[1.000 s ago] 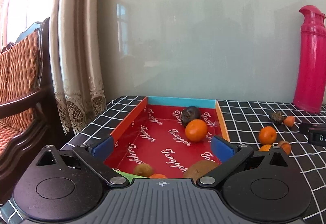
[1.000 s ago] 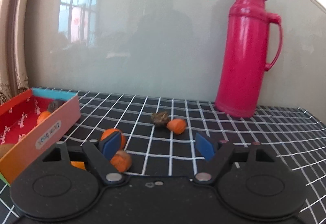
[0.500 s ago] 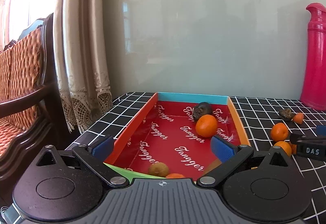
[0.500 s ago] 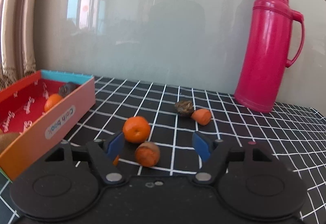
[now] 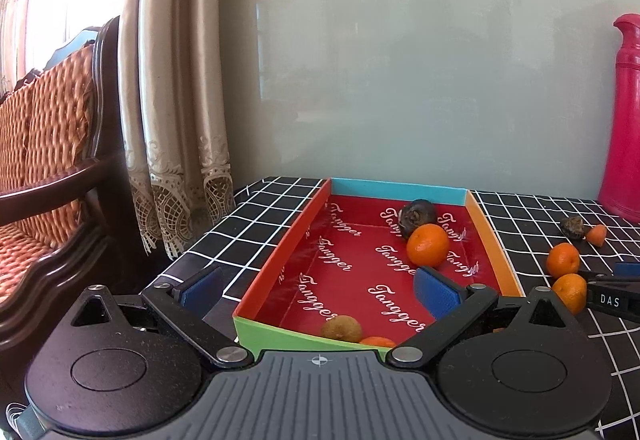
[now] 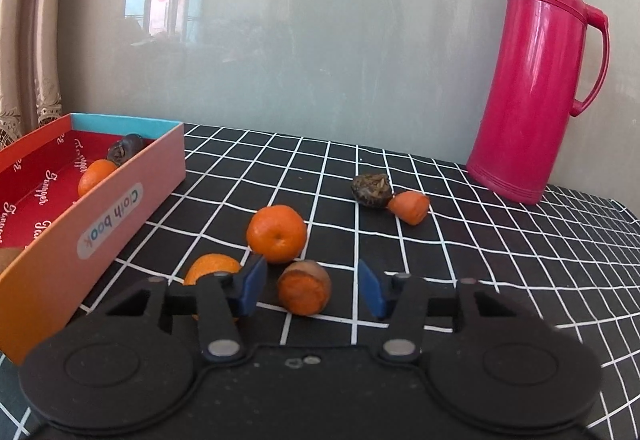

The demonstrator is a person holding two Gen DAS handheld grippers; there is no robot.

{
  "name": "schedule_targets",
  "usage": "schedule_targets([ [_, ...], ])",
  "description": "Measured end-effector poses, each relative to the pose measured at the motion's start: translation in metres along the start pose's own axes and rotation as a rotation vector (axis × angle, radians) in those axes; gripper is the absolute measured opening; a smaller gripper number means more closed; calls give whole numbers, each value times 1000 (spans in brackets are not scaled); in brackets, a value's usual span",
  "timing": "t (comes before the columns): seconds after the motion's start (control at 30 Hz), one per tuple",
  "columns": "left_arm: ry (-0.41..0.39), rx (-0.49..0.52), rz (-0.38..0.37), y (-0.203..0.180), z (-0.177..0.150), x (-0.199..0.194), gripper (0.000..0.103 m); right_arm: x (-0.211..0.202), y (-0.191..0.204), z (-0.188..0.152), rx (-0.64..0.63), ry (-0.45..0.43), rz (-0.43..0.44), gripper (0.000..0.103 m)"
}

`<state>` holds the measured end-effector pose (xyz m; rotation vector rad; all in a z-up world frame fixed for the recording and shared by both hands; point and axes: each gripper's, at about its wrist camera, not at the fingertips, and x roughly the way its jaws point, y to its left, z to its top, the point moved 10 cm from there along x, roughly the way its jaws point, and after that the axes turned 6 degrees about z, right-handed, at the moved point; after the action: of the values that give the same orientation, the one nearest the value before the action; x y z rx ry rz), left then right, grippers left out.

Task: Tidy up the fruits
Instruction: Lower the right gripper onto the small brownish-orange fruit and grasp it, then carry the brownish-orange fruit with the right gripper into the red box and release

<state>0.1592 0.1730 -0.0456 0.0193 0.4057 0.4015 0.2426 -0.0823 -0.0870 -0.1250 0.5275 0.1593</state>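
Note:
My right gripper (image 6: 311,288) is low over the checked cloth, its jaws closing around a cut orange stub (image 6: 305,287); the blue pads stand a little off it on both sides. Two tangerines (image 6: 276,234) (image 6: 212,268) lie just beyond and to the left. Farther back sit a dark wrinkled fruit (image 6: 371,190) and a second orange stub (image 6: 409,207). My left gripper (image 5: 318,292) is open and empty at the near end of the red box (image 5: 280,268). The box holds a tangerine (image 5: 427,244), a dark fruit (image 5: 418,216) and a kiwi (image 5: 341,328).
A tall pink thermos (image 6: 536,80) stands at the back right against the wall. The table's left edge lies beside a lace curtain (image 5: 176,120) and a wooden chair (image 5: 48,160). The box's pink side wall (image 6: 120,208) is close on the right gripper's left.
My right gripper has come forward and down onto the near orange stub, and its jaws have narrowed around it. My left gripper has drifted left, so the box now sits further right in its view.

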Motion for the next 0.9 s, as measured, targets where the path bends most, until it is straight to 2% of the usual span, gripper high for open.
schedule_targets([
  [0.23,-2,5,-5,-2,0,-1,101,6,-18,-6,84,44,-12,48],
  [0.43,1,14,-12,-6,0,-1,101,7,-17,-8,65,50,-16,45],
  [0.53,0,15,-14,-6,0,-1,101,9,-17,-9,65,63,-3,39],
  [0.6,2,16,-14,-6,0,0,101,14,-18,-10,64,77,10,30],
  [0.9,-2,7,-9,-3,0,-1,101,8,-24,-7,64,55,0,29],
])
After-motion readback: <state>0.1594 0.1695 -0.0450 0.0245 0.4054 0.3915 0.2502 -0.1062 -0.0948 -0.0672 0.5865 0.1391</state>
